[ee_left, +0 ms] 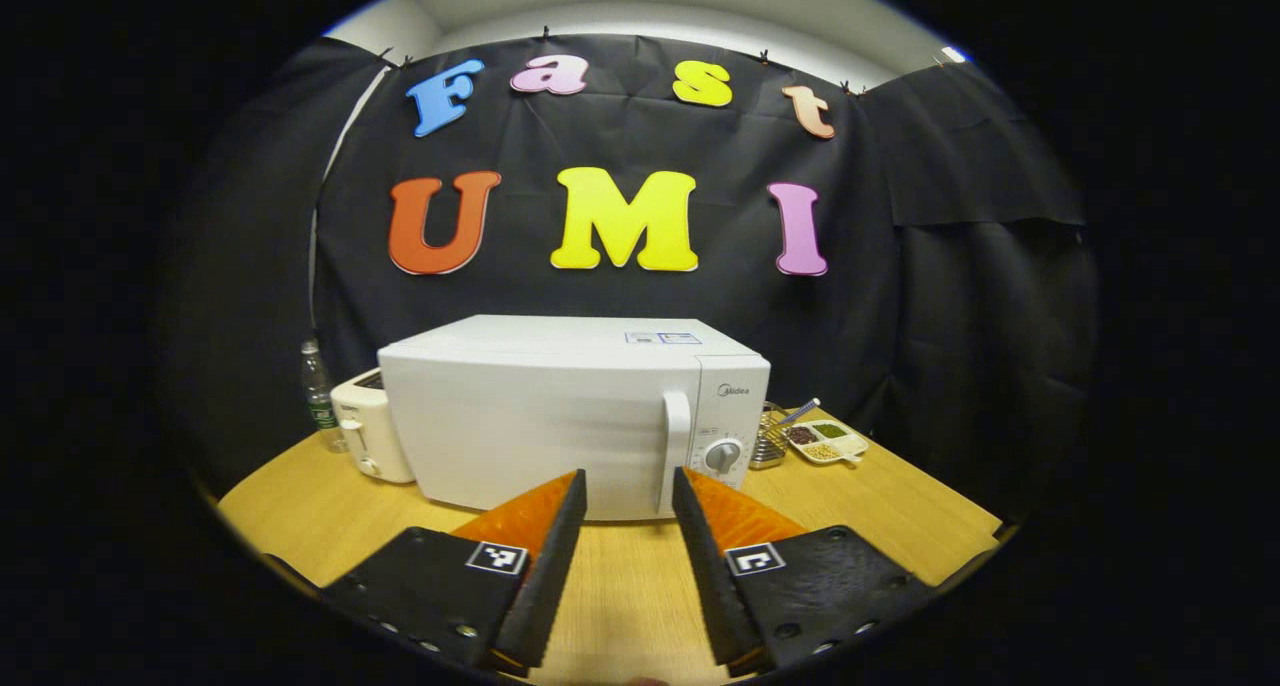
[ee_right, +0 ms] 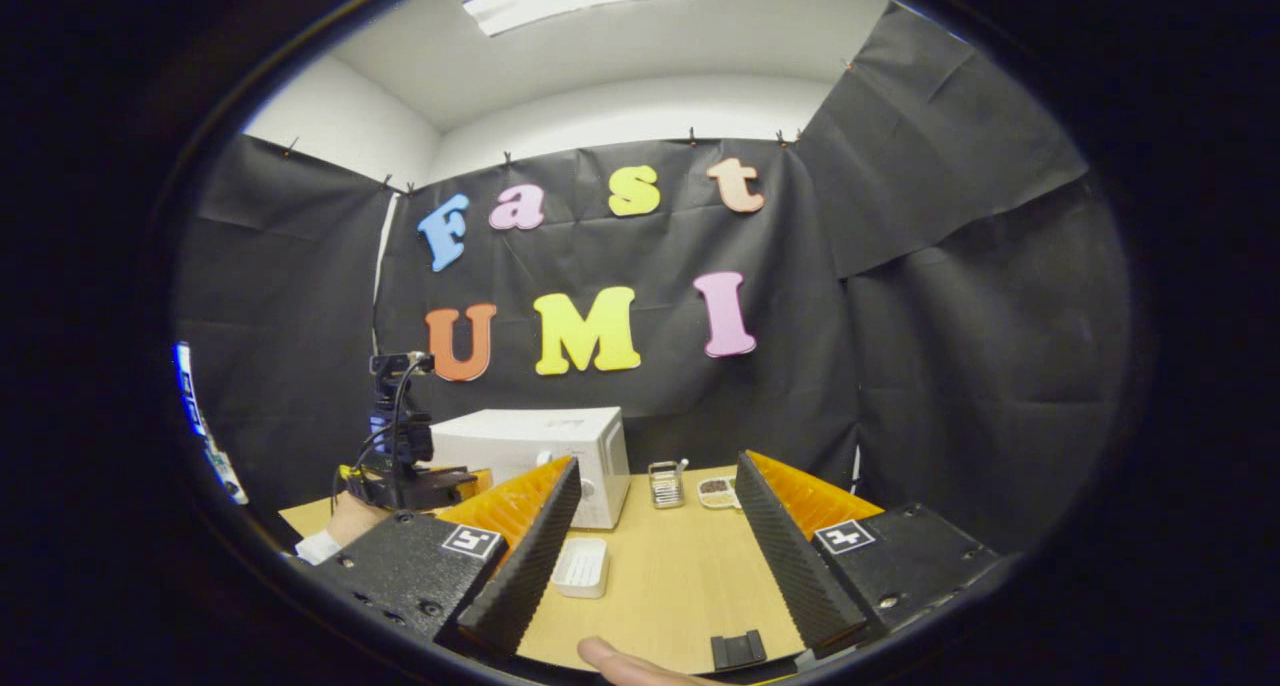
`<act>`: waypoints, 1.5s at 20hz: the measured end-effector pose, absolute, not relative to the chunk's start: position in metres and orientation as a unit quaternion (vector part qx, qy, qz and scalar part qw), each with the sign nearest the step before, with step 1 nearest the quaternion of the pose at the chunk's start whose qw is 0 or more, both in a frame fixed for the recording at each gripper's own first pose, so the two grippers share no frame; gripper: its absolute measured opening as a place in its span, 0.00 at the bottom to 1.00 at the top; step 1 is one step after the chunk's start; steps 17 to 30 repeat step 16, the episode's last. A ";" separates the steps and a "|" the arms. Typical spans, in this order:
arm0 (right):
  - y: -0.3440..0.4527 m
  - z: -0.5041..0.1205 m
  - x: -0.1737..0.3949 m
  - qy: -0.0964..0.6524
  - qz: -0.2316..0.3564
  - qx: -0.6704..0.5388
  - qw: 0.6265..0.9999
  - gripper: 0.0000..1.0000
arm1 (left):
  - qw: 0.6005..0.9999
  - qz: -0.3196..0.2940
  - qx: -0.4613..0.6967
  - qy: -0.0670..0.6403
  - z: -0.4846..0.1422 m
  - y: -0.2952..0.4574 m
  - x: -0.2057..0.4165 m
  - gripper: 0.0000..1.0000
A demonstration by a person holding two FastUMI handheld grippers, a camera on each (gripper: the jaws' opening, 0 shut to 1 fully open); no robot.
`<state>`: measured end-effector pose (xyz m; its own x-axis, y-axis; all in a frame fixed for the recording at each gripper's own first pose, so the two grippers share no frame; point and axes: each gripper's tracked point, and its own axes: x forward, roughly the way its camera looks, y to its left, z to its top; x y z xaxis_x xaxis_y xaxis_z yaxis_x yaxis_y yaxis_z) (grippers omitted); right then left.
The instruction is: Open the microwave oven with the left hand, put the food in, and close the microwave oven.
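The white microwave (ee_left: 560, 416) stands on the wooden table (ee_left: 630, 586) with its door shut. Its vertical handle (ee_left: 677, 446) and a dial (ee_left: 722, 456) are at its right side. My left gripper (ee_left: 628, 486) is open and empty, a short way in front of the door, with the handle just above its right finger. In the right gripper view the microwave (ee_right: 540, 446) is farther off at the left. A small white ribbed food box (ee_right: 580, 566) lies on the table in front of it. My right gripper (ee_right: 655, 471) is open and empty above the table. A hand holds the left gripper (ee_right: 430, 481) beside the microwave.
A white toaster (ee_left: 368, 426) and a plastic bottle (ee_left: 318, 396) stand left of the microwave. A wire basket (ee_left: 768, 436) and a divided dish of spices (ee_left: 828, 441) sit to its right. A small black clip (ee_right: 738, 649) lies near the table's front edge, by a fingertip (ee_right: 620, 661).
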<state>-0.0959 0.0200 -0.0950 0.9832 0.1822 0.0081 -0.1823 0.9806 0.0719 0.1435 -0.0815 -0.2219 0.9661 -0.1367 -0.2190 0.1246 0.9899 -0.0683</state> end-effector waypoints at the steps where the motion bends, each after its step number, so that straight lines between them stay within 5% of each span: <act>1: 0.024 -0.093 -0.098 -0.003 0.093 0.034 0.995 0.99 | 0.992 -0.055 -0.020 0.109 -0.215 -0.076 0.134 0.70; 2: 0.027 -0.092 -0.100 -0.005 0.095 0.031 0.995 0.99 | 0.994 -0.045 -0.014 0.103 -0.208 -0.069 0.124 0.89; 3: 0.030 -0.089 -0.103 -0.007 0.097 0.028 0.995 0.99 | 0.994 -0.038 -0.005 0.100 -0.204 -0.065 0.118 0.95; 13: 0.044 -0.079 -0.111 -0.024 0.091 0.016 0.995 0.99 | 0.996 -0.065 0.016 0.053 -0.123 -0.062 0.005 0.95; 14: 0.046 -0.077 -0.112 -0.027 0.090 0.016 0.995 0.87 | 0.997 -0.055 0.028 0.048 -0.117 -0.058 -0.006 0.95; 16: 0.049 -0.074 -0.114 -0.033 0.089 0.018 0.995 0.87 | 0.999 -0.020 0.048 0.009 -0.096 -0.045 -0.026 0.95; 30: 0.049 -0.074 -0.114 -0.033 0.089 0.018 0.995 0.87 | 0.999 -0.020 0.048 0.009 -0.096 -0.045 -0.026 0.95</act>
